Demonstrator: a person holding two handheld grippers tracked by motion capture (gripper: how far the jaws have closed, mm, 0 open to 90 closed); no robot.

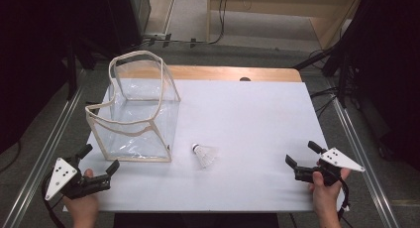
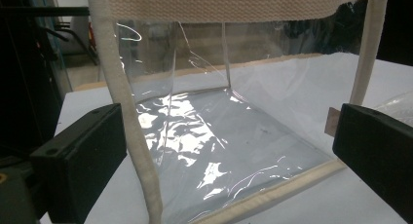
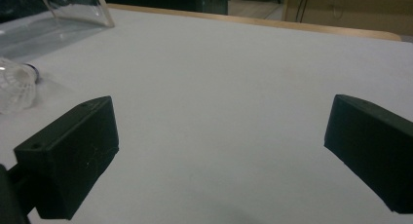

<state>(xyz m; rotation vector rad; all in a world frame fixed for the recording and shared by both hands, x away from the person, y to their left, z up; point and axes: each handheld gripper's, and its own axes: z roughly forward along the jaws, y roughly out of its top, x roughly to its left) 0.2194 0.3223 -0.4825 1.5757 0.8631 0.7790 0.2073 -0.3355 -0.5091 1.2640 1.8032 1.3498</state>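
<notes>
Overhead, the left gripper point(image 1: 101, 158) and right gripper point(image 1: 302, 154) sit released at the lower corners, a shuttlecock point(image 1: 204, 155) at lower centre beside the clear bag point(image 1: 136, 109). The left gripper view shows jaws spread before the bag point(image 2: 214, 131). The right gripper view puts the shuttlecock point(image 3: 15, 85) at left edge.

In the right gripper view, the shuttlecock point(image 3: 14, 87) is cut off by the left edge and blurred. In the left gripper view, the clear bag point(image 2: 204, 136) is cropped at the top, and a small tab beside the right jaw cannot be identified.
</notes>
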